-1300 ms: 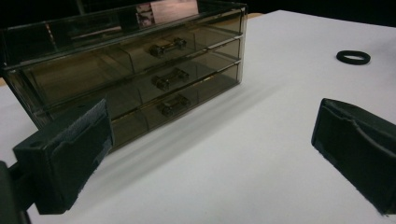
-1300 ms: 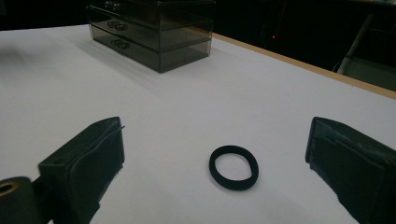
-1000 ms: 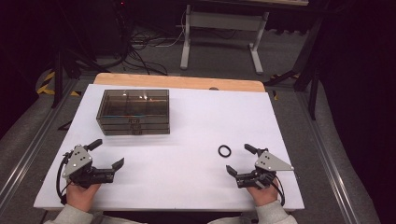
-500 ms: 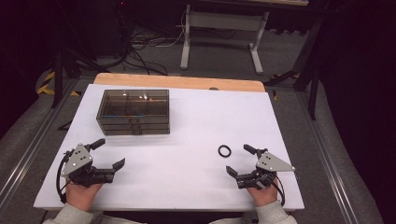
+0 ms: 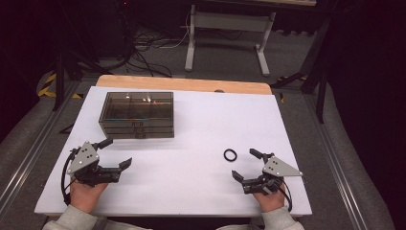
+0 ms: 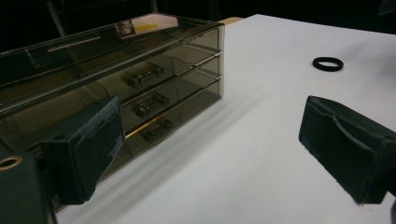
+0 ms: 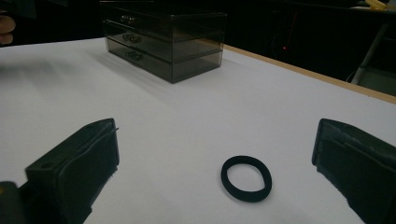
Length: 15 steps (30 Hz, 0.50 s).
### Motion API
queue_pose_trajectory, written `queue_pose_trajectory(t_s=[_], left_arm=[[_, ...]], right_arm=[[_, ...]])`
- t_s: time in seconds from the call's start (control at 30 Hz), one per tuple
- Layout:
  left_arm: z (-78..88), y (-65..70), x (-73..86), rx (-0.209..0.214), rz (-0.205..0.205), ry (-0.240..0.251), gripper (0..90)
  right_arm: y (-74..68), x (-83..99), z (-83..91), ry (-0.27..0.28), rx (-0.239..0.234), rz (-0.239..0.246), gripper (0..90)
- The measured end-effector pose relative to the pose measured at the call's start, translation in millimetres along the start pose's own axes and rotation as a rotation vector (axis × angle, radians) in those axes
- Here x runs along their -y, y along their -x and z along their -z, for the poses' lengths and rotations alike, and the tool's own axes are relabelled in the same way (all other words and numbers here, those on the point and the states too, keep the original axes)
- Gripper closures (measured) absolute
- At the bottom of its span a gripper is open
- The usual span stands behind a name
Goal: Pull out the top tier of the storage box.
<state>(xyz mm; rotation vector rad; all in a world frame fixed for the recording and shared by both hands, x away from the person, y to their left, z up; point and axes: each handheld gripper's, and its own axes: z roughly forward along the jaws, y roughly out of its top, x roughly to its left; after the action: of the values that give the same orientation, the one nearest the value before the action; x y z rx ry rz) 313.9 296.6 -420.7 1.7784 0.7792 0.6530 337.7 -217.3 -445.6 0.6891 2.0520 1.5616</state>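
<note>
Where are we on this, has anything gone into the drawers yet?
Nothing looks done: all three drawers of the smoked drawer box are shut, and the black ring lies loose on the white table. Nothing in hand: left gripper and right gripper are open. Any grasping and drawer opening remains.

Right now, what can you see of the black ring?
The black ring is a small closed loop, matte, rubbery or elastic-looking, slightly oval. It lies flat on the white table, touching nothing else, just ahead of the open right gripper, well apart from the smoky drawer box.
</note>
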Motion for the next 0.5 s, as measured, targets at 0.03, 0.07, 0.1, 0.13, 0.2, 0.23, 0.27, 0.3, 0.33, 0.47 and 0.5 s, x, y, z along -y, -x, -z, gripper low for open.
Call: queue_pose_trajectory(t_s=[0.03,0.07,0.1,0.13,0.2,0.23,0.27,0.3,0.33,0.47,0.5], left_arm=[[-1.4,0.4,-1.7,0.006,0.0,-0.001,8.3],[-1.4,0.4,-1.7,0.006,0.0,-0.001,8.5],[-2.3,0.1,-2.6,0.008,-0.001,-0.005,8.5],[-3.1,-0.3,-3.4,0.011,0.0,-0.007,8.7],[-4.9,-1.4,-5.0,0.019,0.003,-0.009,8.9],[-6.6,-2.2,-7.0,0.024,0.003,-0.011,8.9],[-7.6,-2.8,-8.4,0.025,0.0,-0.011,9.0],[-8.6,-3.2,-9.7,0.026,-0.001,-0.012,9.1],[-8.6,-3.2,-9.7,0.026,-0.001,-0.012,9.1],[-12.8,-4.6,-14.7,0.029,-0.014,-0.022,9.3],[-13.2,-4.9,-15.8,0.033,-0.019,-0.024,9.7]], right_arm=[[-0.1,0.3,-0.1,-0.002,0.001,0.001,1.0],[0.0,0.3,-0.1,-0.004,0.001,0.001,1.0],[0.0,0.3,-0.1,-0.004,0.001,0.001,1.0],[-0.1,0.4,-0.2,-0.008,0.002,0.003,1.0],[-0.1,0.7,-0.4,-0.007,-0.001,0.003,1.1],[-0.1,0.8,-0.3,-0.01,0.001,0.004,1.1],[-0.2,0.9,-0.4,-0.01,0.0,0.004,1.0],[-0.4,1.0,-0.5,-0.01,-0.001,0.002,1.0],[-0.4,1.0,-0.5,-0.01,-0.001,0.002,1.0],[-0.4,1.2,-0.1,-0.007,0.007,0.013,1.0],[-0.4,1.2,0.0,-0.006,0.007,0.014,1.0]])
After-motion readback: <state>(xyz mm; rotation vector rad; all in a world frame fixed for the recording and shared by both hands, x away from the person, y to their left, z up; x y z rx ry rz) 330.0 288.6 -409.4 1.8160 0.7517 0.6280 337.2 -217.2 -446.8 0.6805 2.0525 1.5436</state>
